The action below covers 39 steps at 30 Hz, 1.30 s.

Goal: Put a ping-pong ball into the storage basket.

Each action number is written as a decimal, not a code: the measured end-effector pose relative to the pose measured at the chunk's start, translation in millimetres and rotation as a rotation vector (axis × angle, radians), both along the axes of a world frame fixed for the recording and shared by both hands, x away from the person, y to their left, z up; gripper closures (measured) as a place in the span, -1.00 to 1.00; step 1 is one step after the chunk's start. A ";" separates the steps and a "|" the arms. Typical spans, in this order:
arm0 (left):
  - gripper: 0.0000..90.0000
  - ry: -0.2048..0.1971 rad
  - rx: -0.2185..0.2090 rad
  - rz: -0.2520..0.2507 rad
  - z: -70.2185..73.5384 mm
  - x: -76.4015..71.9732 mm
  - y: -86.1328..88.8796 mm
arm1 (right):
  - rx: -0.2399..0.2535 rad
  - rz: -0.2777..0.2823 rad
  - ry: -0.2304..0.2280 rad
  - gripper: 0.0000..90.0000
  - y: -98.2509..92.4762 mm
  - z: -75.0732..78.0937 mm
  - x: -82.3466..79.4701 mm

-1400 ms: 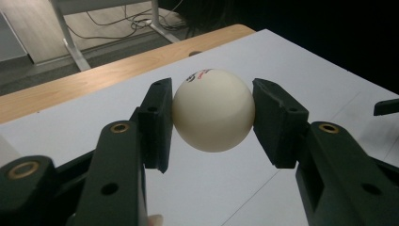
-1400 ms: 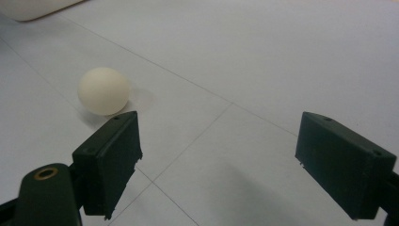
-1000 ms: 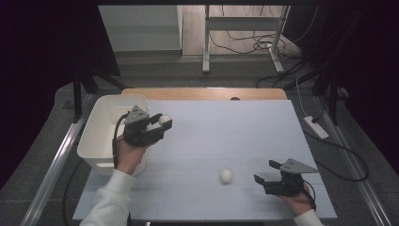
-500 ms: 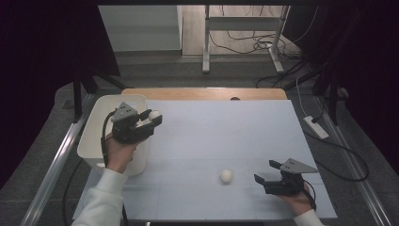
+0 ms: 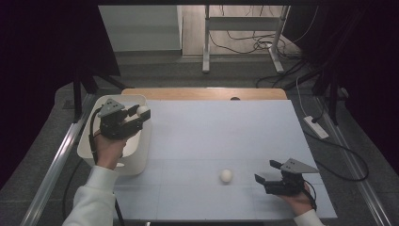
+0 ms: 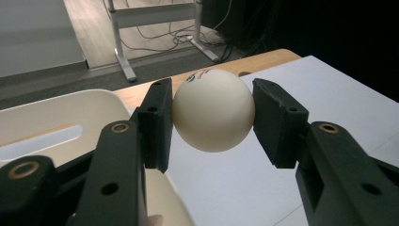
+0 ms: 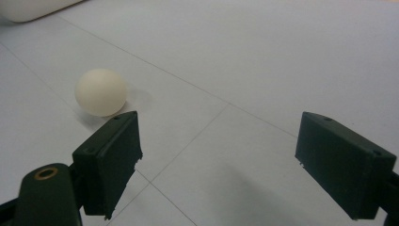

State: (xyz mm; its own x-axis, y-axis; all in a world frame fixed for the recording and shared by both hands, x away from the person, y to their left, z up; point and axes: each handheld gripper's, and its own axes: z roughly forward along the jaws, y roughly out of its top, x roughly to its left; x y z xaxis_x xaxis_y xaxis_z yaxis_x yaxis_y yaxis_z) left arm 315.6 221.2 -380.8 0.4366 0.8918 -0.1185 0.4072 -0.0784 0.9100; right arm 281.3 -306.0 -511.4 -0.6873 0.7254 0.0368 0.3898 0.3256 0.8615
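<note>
Transfer in progress: left gripper (image 5: 136, 117), jaws pinching a cream round plastic ball (image 6: 214, 110), has shifted left, now over the white tub (image 5: 96, 113) at centre left, ready for release. Right gripper (image 5: 268, 175) rests, jaws spread, beside a second ball (image 5: 226, 175)

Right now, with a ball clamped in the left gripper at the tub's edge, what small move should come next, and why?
Probably carry the left gripper a little further over the white tub and then open it. Its jaws are shut on the held ball, which hangs about over the tub's near rim, so letting go here might drop it onto the table.
</note>
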 end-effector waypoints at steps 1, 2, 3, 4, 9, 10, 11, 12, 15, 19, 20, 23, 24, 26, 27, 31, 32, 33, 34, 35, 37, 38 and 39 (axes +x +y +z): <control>0.14 0.002 -0.003 0.003 0.2 0.2 1.2 | -0.001 0.000 0.000 -0.68 0.0 0.1 -0.1; 0.14 0.004 -0.001 0.007 0.4 0.5 3.2 | 0.000 0.000 -0.001 -0.68 0.0 0.1 -0.1; 0.14 0.008 -0.001 0.012 0.6 1.0 4.9 | -0.001 0.000 -0.002 -0.68 -0.2 0.2 0.1; 0.14 0.015 0.001 0.019 0.9 1.9 7.8 | 0.001 0.002 -0.001 -0.68 -0.4 0.3 0.1; 0.14 0.028 0.005 0.041 2.7 3.0 16.5 | -0.001 -0.001 0.001 -0.68 -0.3 0.4 0.1; 0.14 0.030 0.008 0.045 3.0 3.1 17.7 | -0.002 -0.001 0.002 -0.68 -0.2 0.4 0.2; 0.14 0.033 0.012 0.051 3.3 3.5 19.5 | -0.003 -0.001 0.002 -0.68 -0.2 0.3 0.2; 0.14 0.035 0.014 0.056 3.3 3.8 21.0 | -0.003 -0.002 0.002 -0.68 -0.3 0.3 0.3; 0.14 0.047 0.022 0.078 3.4 5.1 27.9 | -0.001 -0.004 0.002 -0.68 -0.9 0.6 0.6; 0.14 0.064 0.049 0.108 3.9 7.6 34.7 | 0.005 -0.005 0.000 -0.68 -1.3 0.9 0.8; 0.14 0.068 0.052 0.114 3.9 8.4 35.6 | 0.006 -0.006 -0.001 -0.68 -1.3 1.0 0.9; 0.14 0.084 0.067 0.132 3.6 12.2 40.0 | 0.003 -0.005 -0.001 -0.68 -0.7 1.3 1.0; 0.14 0.087 0.068 0.135 3.5 13.0 40.9 | 0.003 -0.005 0.000 -0.68 -0.5 1.4 1.0; 0.14 0.095 0.076 0.140 3.3 14.3 42.0 | 0.005 -0.006 0.000 -0.68 -0.6 1.5 1.0; 0.14 0.100 0.080 0.143 3.1 14.9 42.2 | 0.006 -0.007 -0.001 -0.68 -0.8 1.5 1.0; 0.14 0.123 0.095 0.148 1.7 17.5 42.6 | 0.007 -0.006 -0.002 -0.68 -1.3 1.3 1.0; 0.14 0.130 0.098 0.149 1.1 18.3 42.5 | 0.006 -0.006 -0.001 -0.68 -1.4 1.3 1.0; 0.14 0.138 0.104 0.149 0.4 19.1 42.2 | 0.006 -0.005 -0.001 -0.68 -1.3 1.3 0.9; 0.14 0.144 0.111 0.151 -0.5 19.9 41.7 | 0.006 -0.005 -0.001 -0.68 -1.3 1.4 0.9; 0.14 0.152 0.119 0.151 -1.2 20.6 41.3 | 0.006 -0.005 -0.001 -0.68 -1.3 1.4 0.9; 0.14 0.158 0.126 0.153 -1.8 21.3 40.9 | 0.004 -0.006 -0.001 -0.68 -1.4 1.4 0.9; 0.14 0.164 0.137 0.158 -2.4 21.9 40.4 | 0.003 -0.006 -0.001 -0.68 -1.3 1.4 1.0; 0.14 0.167 0.149 0.162 -2.9 22.3 40.0 | 0.003 -0.006 -0.001 -0.68 -1.3 1.3 1.0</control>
